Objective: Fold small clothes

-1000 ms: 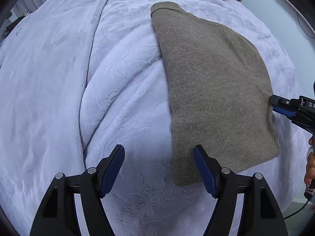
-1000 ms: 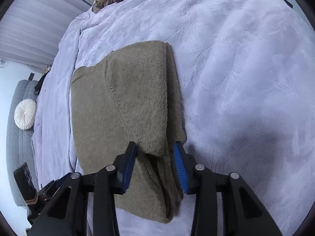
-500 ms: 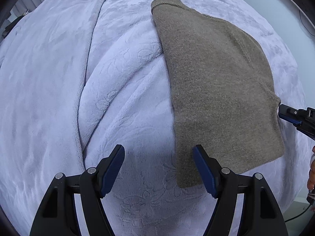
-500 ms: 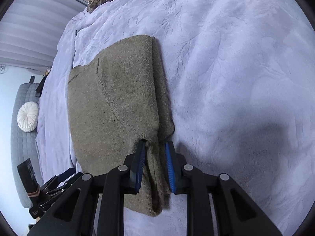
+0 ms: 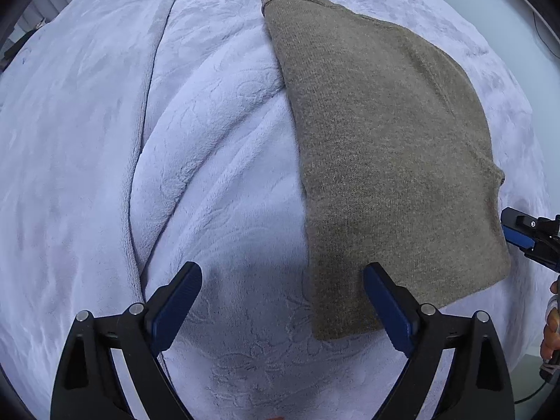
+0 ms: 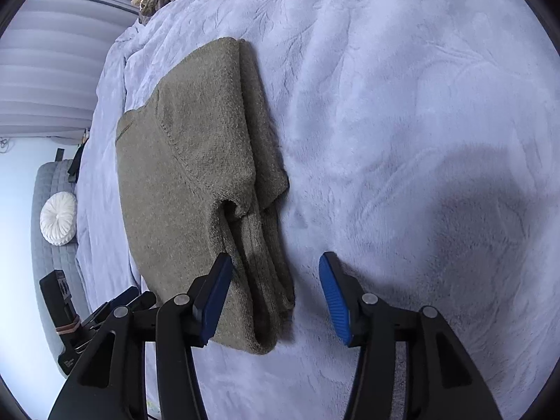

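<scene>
From the left wrist, the left gripper hangs with fingers spread wide and empty over the near hem corner of the olive sweater, which lies partly folded on the lavender bed blanket; take that corner through all layers. From the right wrist, the right gripper is likewise released around the tucked sleeve edge, so pinch at matching depth and lift evenly.

Soft daylight, sharp, fisheye-warped edges
</scene>
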A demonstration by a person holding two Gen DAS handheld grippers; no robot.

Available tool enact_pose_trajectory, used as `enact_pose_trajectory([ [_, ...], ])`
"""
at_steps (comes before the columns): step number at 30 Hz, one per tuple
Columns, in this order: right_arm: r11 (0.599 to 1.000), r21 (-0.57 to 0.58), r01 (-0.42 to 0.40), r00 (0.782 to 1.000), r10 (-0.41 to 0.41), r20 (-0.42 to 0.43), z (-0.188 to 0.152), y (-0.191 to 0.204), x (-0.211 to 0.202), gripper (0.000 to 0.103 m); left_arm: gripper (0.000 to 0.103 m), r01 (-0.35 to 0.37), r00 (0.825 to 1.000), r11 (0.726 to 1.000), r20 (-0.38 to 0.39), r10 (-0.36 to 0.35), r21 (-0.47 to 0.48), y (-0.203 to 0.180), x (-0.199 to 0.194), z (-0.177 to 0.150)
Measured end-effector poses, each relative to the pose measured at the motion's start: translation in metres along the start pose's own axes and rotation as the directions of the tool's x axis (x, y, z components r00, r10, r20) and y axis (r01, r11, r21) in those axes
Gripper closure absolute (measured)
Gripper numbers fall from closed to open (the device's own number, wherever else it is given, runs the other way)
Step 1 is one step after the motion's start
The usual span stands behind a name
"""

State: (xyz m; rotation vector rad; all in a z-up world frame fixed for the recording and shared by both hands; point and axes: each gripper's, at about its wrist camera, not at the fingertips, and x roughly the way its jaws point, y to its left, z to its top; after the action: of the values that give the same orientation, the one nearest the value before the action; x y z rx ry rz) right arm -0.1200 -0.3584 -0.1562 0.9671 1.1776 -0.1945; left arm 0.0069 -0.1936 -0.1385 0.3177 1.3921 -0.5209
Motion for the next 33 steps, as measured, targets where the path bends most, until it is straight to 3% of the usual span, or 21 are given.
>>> enact_pose_trajectory([
  [8, 1.0, -0.008, -0.001, 1.0, 0.001, -0.012, 0.003, 0.005, 0.004, 0.041, 0.009, -0.011, 1.0, 1.0, 0.005, 0.011, 0.012, -0.007, 0.003, 0.011],
  [16, 1.0, -0.025, -0.006, 1.0, 0.006, -0.012, 0.012, 0.01, 0.003, 0.035, 0.009, 0.04, 0.998, 0.998, -0.036, -0.042, -0.042, 0.0, 0.007, 0.033],
  [19, 0.999, -0.031, -0.01, 1.0, 0.009, -0.009, 0.017, 0.012, 0.002, 0.033, 0.009, 0.002, 0.999, 0.999, -0.036, -0.004, -0.043, 0.0, 0.009, 0.038],
  [25, 0.999, -0.033, -0.013, 1.0, 0.013, 0.009, 0.03, 0.011, -0.003, 0.032, 0.009, 0.062, 0.998, 0.996, -0.02, -0.063, -0.057, 0.005, 0.009, 0.05],
  [31, 0.997, -0.02, -0.075, 0.997, 0.075, 0.03, 0.046, 0.009, -0.003, 0.032, 0.009, 0.15, 0.988, 0.981, 0.052, -0.145, -0.125, 0.021, 0.007, 0.091],
  [33, 0.995, -0.019, -0.1, 0.994, 0.1, 0.035, 0.054, 0.011, 0.001, 0.038, 0.009, 0.167, 0.985, 0.977, 0.055, -0.161, -0.13, 0.018, 0.012, 0.103],
])
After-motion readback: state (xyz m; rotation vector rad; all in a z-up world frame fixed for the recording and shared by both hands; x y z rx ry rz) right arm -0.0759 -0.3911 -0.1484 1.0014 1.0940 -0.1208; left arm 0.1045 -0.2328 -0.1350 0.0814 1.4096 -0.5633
